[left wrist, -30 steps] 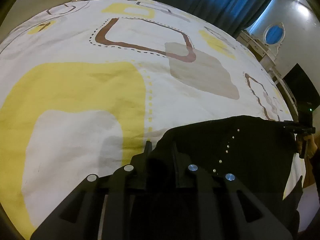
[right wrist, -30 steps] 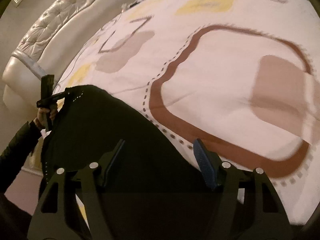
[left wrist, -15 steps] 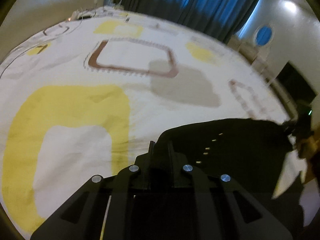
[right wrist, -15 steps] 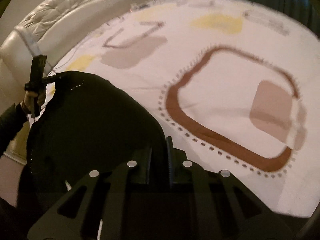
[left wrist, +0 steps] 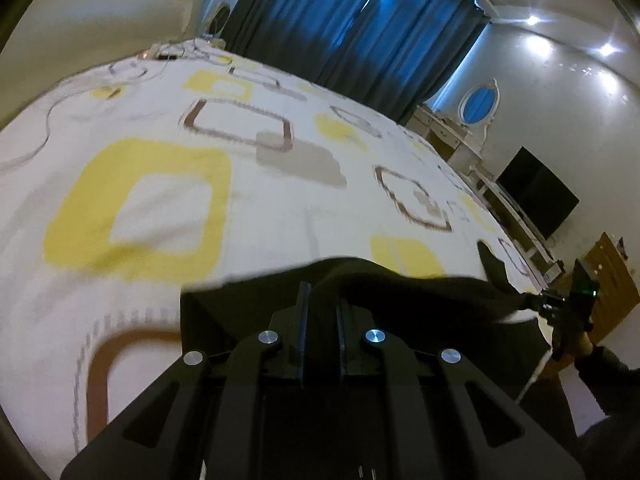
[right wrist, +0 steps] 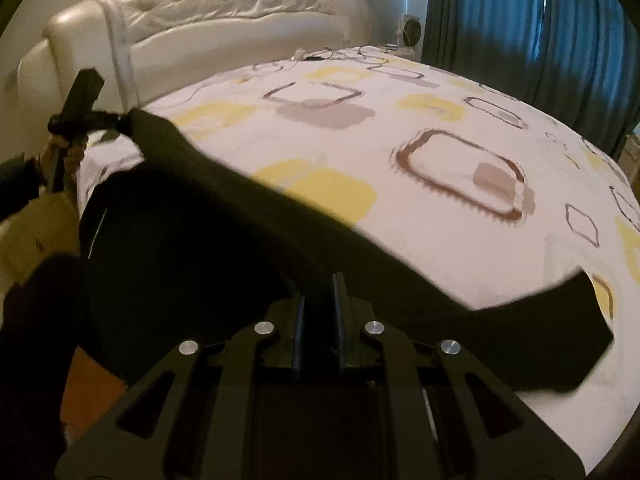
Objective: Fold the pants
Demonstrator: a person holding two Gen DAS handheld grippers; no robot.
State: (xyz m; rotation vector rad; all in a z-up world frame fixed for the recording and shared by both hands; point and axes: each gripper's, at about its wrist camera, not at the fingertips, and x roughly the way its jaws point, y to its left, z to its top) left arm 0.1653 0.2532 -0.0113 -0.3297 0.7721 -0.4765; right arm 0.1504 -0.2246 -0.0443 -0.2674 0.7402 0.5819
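Both grippers are clamped on cloth: the left gripper [left wrist: 320, 312] has its jaws pinched narrow on an edge of the black pants [left wrist: 400, 292], and out at the other end the right gripper [right wrist: 318, 300] is squeezed just as tight on the same dark fabric. Each shows up small in the other's camera too (the left one is that dark tool at the far left of the right view, a hand wrapped round its handle), and the cloth stretches taut between them like a banner. From there outward: the pants are lifted, the held edge hanging above the near edge of the bed [left wrist: 280, 208], with the rest drooping over that edge toward the person. A loose corner [right wrist: 576, 340] flaps out beyond the right gripper. Beyond lies the patterned bedsheet, all squares of yellow and brown, bare of any clothing, then the padded headboard [right wrist: 224, 4] and blue curtains [left wrist: 360, 28].

So where are we? Early, I'd say. The garment is gripped and raised, but no fold is visible; laying it flat and every fold remain to be done.
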